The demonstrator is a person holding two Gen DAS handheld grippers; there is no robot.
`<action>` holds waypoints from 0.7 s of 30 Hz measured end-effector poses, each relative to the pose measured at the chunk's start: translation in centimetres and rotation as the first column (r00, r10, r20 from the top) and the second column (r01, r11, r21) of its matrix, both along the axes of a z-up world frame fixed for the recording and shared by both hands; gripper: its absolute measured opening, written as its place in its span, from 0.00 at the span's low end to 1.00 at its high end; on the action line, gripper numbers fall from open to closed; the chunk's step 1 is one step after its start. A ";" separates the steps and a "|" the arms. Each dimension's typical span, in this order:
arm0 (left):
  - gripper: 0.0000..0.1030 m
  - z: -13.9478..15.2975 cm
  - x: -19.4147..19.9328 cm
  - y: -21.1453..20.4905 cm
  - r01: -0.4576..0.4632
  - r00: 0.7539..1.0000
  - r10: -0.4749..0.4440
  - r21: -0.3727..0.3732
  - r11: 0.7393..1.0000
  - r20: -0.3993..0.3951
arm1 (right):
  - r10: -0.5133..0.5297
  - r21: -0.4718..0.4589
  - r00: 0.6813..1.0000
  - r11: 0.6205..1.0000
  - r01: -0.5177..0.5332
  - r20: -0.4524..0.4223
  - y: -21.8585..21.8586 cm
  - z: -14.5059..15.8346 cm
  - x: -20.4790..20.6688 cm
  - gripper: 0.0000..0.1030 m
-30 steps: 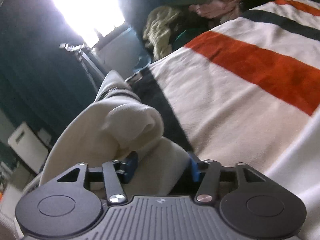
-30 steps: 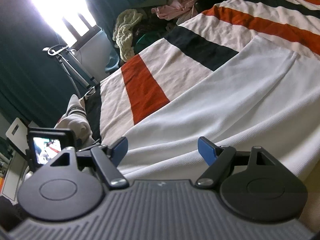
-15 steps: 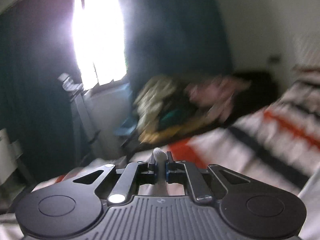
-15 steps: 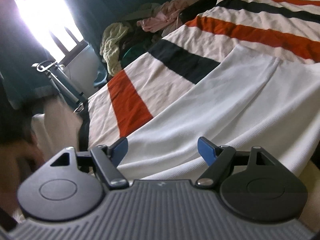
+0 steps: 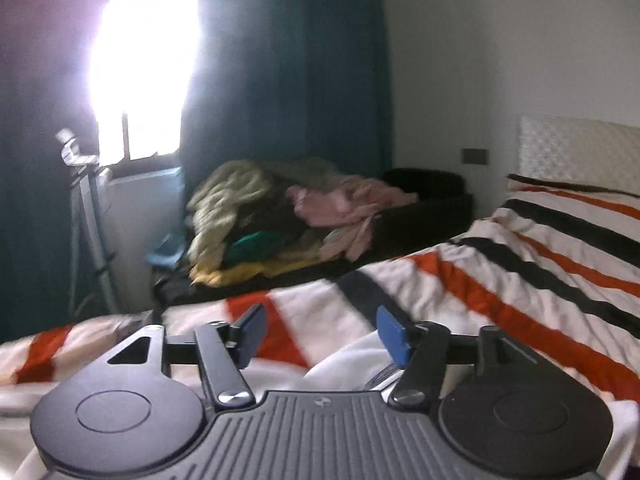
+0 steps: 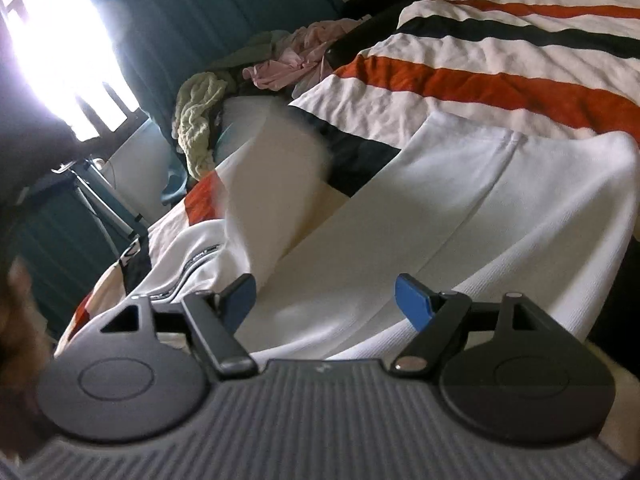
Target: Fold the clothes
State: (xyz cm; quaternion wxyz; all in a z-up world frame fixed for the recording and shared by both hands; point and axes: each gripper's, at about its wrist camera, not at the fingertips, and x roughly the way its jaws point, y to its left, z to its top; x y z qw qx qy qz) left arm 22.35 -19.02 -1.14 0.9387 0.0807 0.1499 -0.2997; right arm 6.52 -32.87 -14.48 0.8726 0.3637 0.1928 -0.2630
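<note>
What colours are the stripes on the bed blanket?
Orange and black on cream blanket, clearest in the right wrist view.

A bedroom in a home. Ahead of the jaws lies a bed (image 5: 500, 280) under a cream blanket (image 6: 500, 40) striped in orange and black, with a pale headboard (image 5: 576, 152) far off to the right. Beyond the bed's far side sits a heap of unsorted clothes (image 5: 280, 216), yellow, green and pink. Dark teal curtains (image 5: 288, 80) frame a bright window (image 5: 144, 60) up to the left, beside a white wall (image 5: 500, 60).
</note>
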 end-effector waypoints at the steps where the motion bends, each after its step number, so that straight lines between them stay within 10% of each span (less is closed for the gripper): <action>1: 0.72 -0.2 -0.6 2.0 -0.029 0.999 0.029 -0.007 1.000 -0.015 | 0.001 0.000 1.000 1.000 -0.001 0.002 0.0 0.0 0.0 0.77; 11: 0.78 -1.9 -10.3 21.4 -0.362 0.927 0.359 -0.012 0.932 -0.107 | 0.026 0.026 0.999 0.999 -0.026 0.032 0.3 0.8 -0.8 0.77; 21: 0.78 -3.9 -15.4 26.3 -0.450 0.887 0.443 -0.033 0.892 -0.134 | 0.056 0.137 0.998 0.989 -0.060 0.036 -1.0 2.3 -1.8 0.78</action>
